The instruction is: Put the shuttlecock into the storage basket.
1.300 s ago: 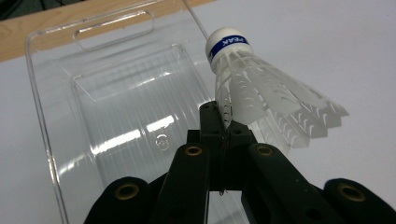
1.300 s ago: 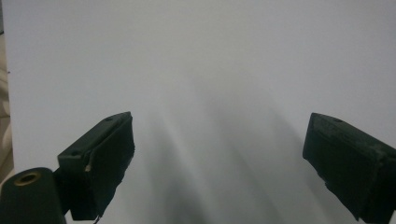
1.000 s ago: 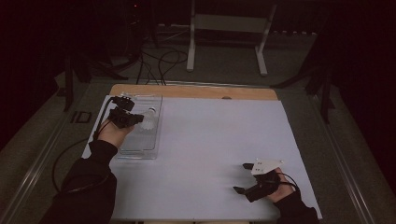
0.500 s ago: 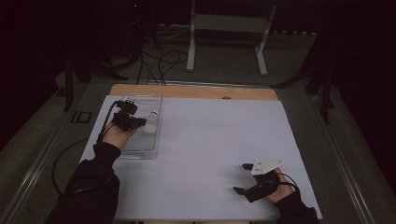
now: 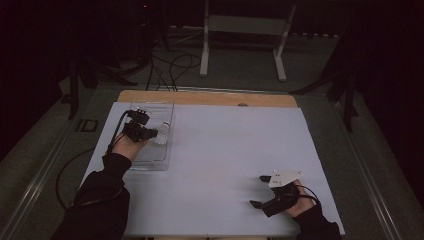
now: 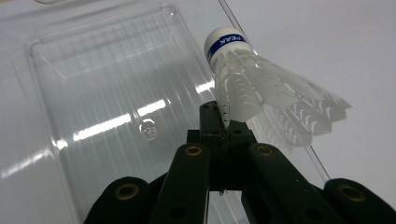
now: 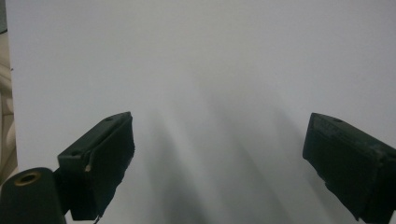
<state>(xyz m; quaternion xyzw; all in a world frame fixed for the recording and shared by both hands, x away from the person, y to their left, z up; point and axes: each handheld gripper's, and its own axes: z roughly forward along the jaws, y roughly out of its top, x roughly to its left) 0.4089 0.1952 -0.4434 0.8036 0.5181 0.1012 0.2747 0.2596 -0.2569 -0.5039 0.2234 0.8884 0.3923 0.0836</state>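
Note:
A white shuttlecock (image 6: 261, 88) with a blue band on its cork is pinched by its feather skirt in my left gripper (image 6: 223, 125), which is shut on it. It hangs over the right rim of a clear plastic tray (image 6: 112, 102). In the high view the left gripper (image 5: 150, 133) and the shuttlecock (image 5: 162, 134) are above the tray (image 5: 150, 162) at the table's left. My right gripper (image 5: 259, 191) rests near the front right of the white table, open, its jaws wide apart over bare surface (image 7: 219, 154).
The white sheet (image 5: 225, 150) covers most of the table, with a wooden strip (image 5: 210, 98) along the far edge. Cables trail from both grippers. A white stand (image 5: 245, 30) and loose cables lie on the dark floor beyond.
The left gripper has shifted slightly toward the tray's right side, and the shuttlecock now shows beside it. The right gripper has not moved.

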